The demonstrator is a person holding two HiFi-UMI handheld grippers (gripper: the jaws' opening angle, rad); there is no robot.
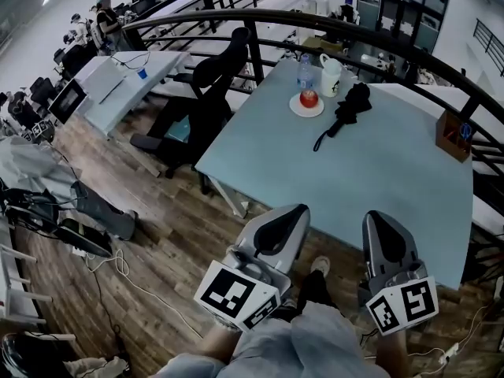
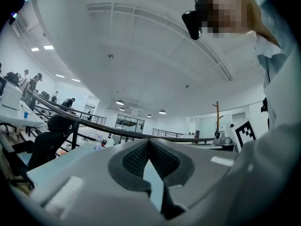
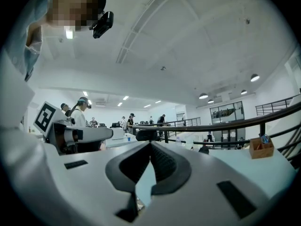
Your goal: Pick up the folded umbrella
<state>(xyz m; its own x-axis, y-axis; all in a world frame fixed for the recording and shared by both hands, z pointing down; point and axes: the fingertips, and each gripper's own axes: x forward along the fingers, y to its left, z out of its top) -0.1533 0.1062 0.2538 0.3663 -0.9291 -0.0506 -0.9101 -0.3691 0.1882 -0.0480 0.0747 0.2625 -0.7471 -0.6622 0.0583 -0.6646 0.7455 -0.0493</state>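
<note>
The folded black umbrella [image 1: 351, 105] lies on the far part of the pale blue table [image 1: 378, 187], its strap trailing toward me. My left gripper [image 1: 296, 212] and right gripper [image 1: 377, 219] are held side by side over the table's near edge, pointing level toward the umbrella and well short of it. In the left gripper view the left gripper [image 2: 149, 143] has its pads together with nothing between them. The right gripper [image 3: 150, 145] looks the same in its own view. The umbrella shows there only as a small dark shape [image 3: 203, 149].
Beside the umbrella stand a white mug [image 1: 331, 77], a water bottle [image 1: 305, 71] and a plate with a red apple [image 1: 307, 100]. A wooden box [image 1: 452, 135] sits at the table's right edge. A black office chair [image 1: 206, 93] stands left of the table, and a dark railing [image 1: 315, 22] runs behind.
</note>
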